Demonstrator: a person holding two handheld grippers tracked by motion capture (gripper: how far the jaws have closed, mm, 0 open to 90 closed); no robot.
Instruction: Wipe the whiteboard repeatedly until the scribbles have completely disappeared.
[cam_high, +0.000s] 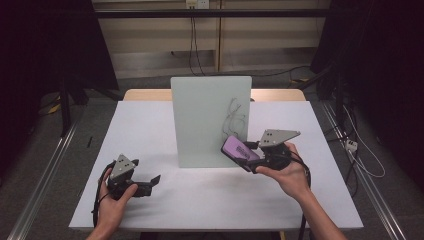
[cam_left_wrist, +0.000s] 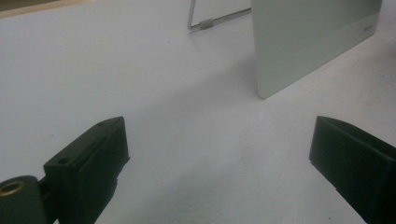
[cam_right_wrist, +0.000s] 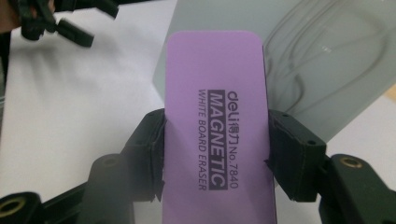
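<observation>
In the high view, a purple whiteboard eraser (cam_high: 240, 150) is pinched by the right gripper (cam_high: 252, 159) against the upright whiteboard (cam_high: 210, 120). In the left gripper view, the left gripper (cam_left_wrist: 219, 154) is seen spread wide above the table (cam_left_wrist: 140, 70). In the right gripper view, the eraser (cam_right_wrist: 215, 135) is clamped between both jaws.

Your left gripper (cam_high: 150, 181) has bare table (cam_high: 150, 130) ahead; the upright whiteboard (cam_high: 210, 120) blocks the middle, touching-close to the eraser (cam_high: 239, 149) in your right gripper (cam_high: 250, 159).

Eraser (cam_high: 240, 149) before the board (cam_high: 210, 120), on the table (cam_high: 150, 125).
</observation>
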